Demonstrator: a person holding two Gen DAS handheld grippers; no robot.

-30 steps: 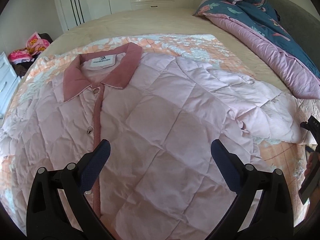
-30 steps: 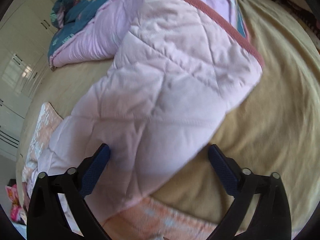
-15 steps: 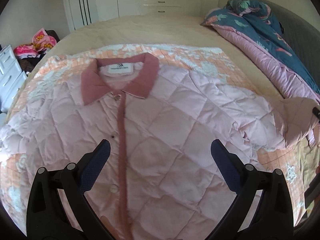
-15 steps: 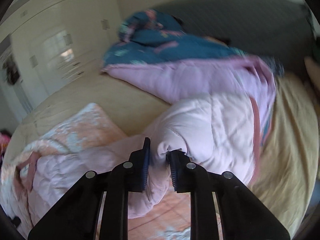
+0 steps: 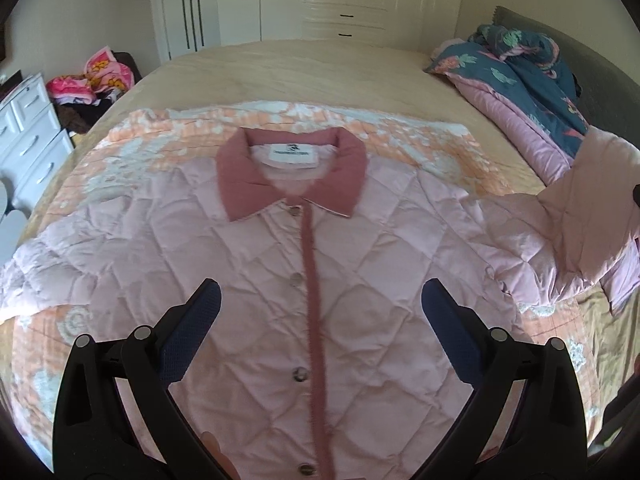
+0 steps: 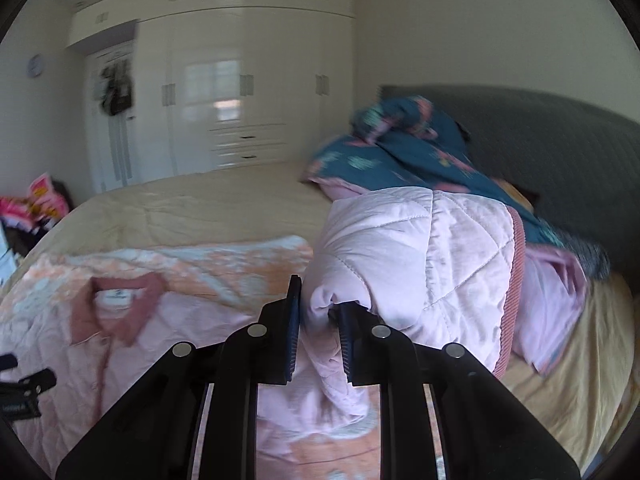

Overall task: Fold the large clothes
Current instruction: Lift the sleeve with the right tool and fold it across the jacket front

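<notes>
Right tool (image 6: 318, 316) pinches the pink jacket's sleeve (image 6: 416, 248) above the bed (image 6: 192, 208).

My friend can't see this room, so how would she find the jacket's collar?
Start at the big beige bed, where an orange-and-white patterned blanket is spread out. On it lies a pale pink quilted jacket, buttoned up the front. The collar sits at its top end: flat, smooth, a darker dusty rose, with a white label inside.
</notes>
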